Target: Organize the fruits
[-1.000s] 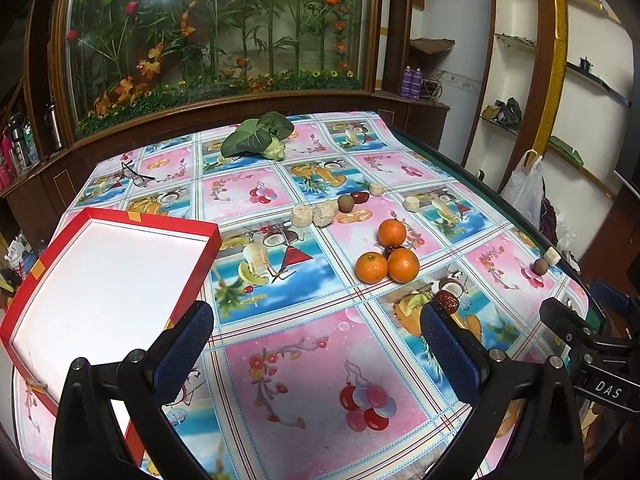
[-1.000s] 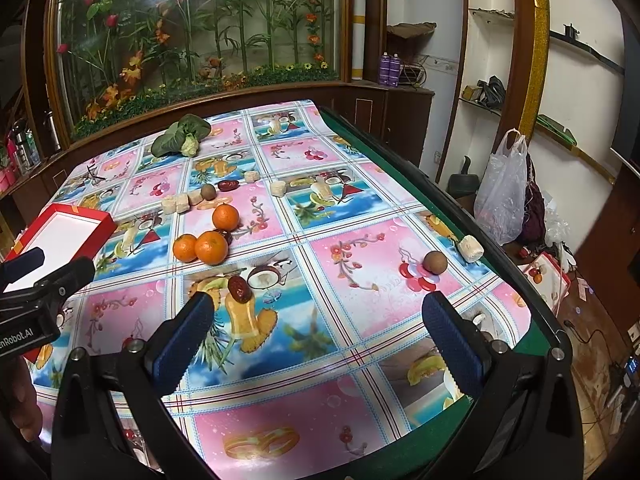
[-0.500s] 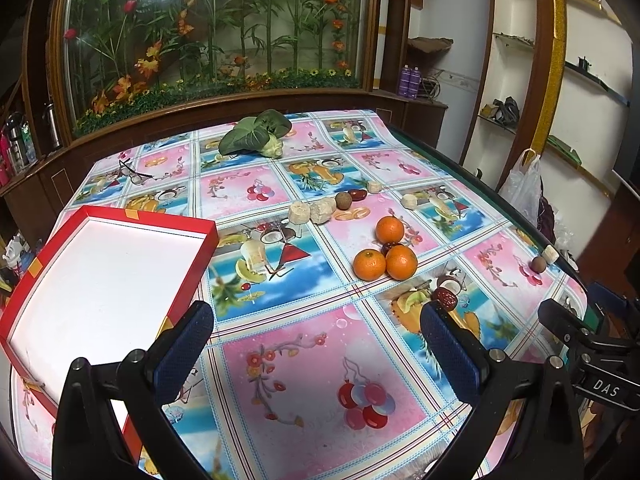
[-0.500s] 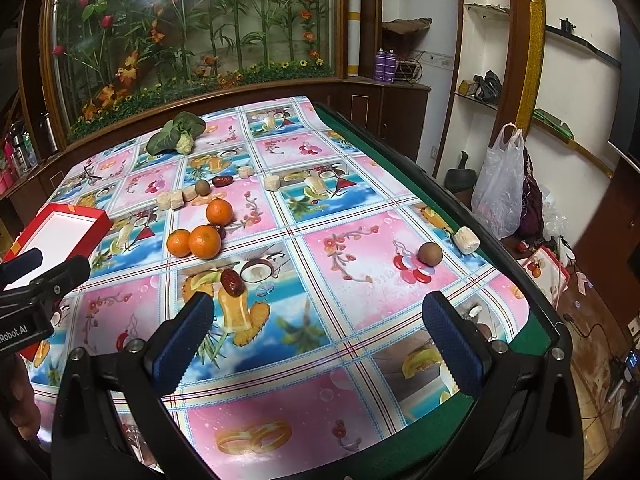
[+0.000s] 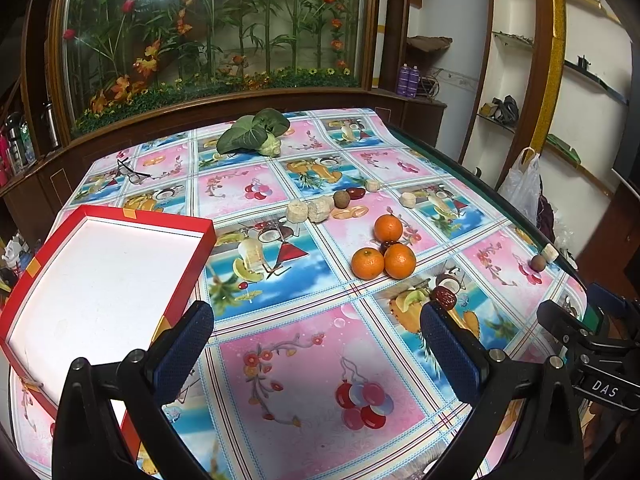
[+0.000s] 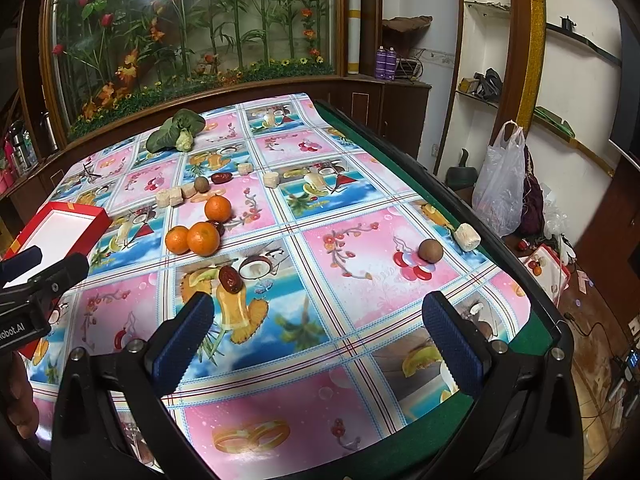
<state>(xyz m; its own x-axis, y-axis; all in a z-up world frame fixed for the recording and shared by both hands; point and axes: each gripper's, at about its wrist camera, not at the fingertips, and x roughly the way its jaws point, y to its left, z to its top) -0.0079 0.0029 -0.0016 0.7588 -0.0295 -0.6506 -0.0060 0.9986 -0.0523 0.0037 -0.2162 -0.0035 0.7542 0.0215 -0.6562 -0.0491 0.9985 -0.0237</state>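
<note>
A flowered desk [image 5: 320, 360] carries three oranges [image 5: 384, 248] mid-frame and a red tray [image 5: 208, 236] at left; left claw [image 5: 316, 348] and right claw [image 6: 318, 340] are both spread, holding nothing.

A glossy printed cloth [image 5: 320, 360], plastic by its sheen, covers the worktop; matt green felt [image 6: 536, 332] shows at its bare right edge. The box [image 5: 100, 288] has glossy red card walls and a matt white floor. The oranges [image 5: 384, 256] have dimpled, slightly shiny peel. The date [image 6: 230, 279] is wrinkled and glossy. The pale blocks [image 5: 308, 210] look rough and crumbly. The brown fruit [image 6: 430, 249] is dull-skinned. Each hand-held gripper, left [image 5: 316, 352] and right [image 6: 318, 344], has matt black plastic arms, metal bolt heads and blue ribbed pads [image 6: 448, 344]. The cabinet [image 5: 224, 102] behind is polished wood round glass. The bag [image 6: 500, 184] is thin crinkled plastic.
</note>
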